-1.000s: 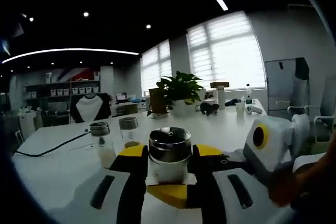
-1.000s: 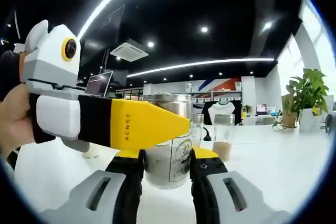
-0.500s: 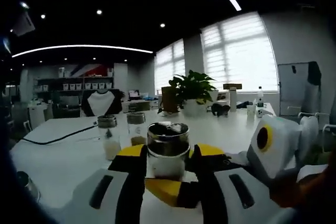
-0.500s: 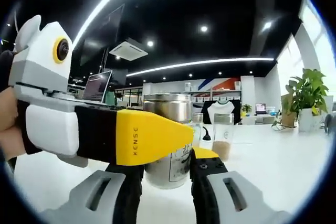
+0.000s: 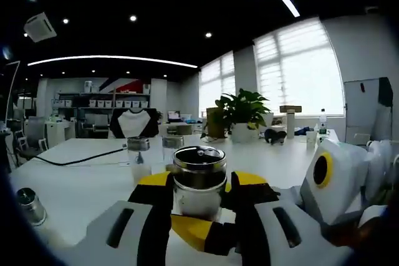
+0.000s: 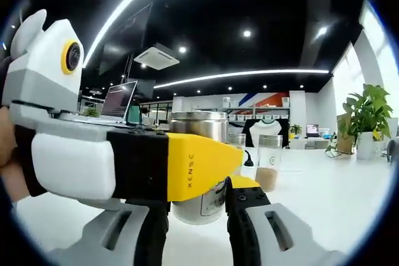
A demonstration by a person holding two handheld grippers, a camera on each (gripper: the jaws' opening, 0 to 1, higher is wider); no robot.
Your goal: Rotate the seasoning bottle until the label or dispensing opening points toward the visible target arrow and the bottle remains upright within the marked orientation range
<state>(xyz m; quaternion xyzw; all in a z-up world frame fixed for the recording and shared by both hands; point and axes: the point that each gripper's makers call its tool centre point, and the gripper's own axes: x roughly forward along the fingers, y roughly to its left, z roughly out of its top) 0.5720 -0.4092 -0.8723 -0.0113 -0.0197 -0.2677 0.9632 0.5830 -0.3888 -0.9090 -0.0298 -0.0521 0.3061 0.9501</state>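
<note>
The seasoning bottle, glass with a shiny metal lid, stands upright on the white table. My left gripper is shut on its sides. My right gripper reaches in from the right, one yellow jaw crossing low in front of the bottle. In the right gripper view the bottle sits between the black pads of my right gripper, which is shut on it. My left gripper comes in from the left, and its yellow jaw covers most of the label.
Two glass shakers stand behind the bottle, also seen as shakers. A small bottle lies at the lower left. A black cable, a potted plant and a laptop are farther off.
The left gripper view has swung leftward, bringing the small lying bottle into view. In the right gripper view the left gripper's yellow jaw has slid farther right across the bottle, which stays upright.
</note>
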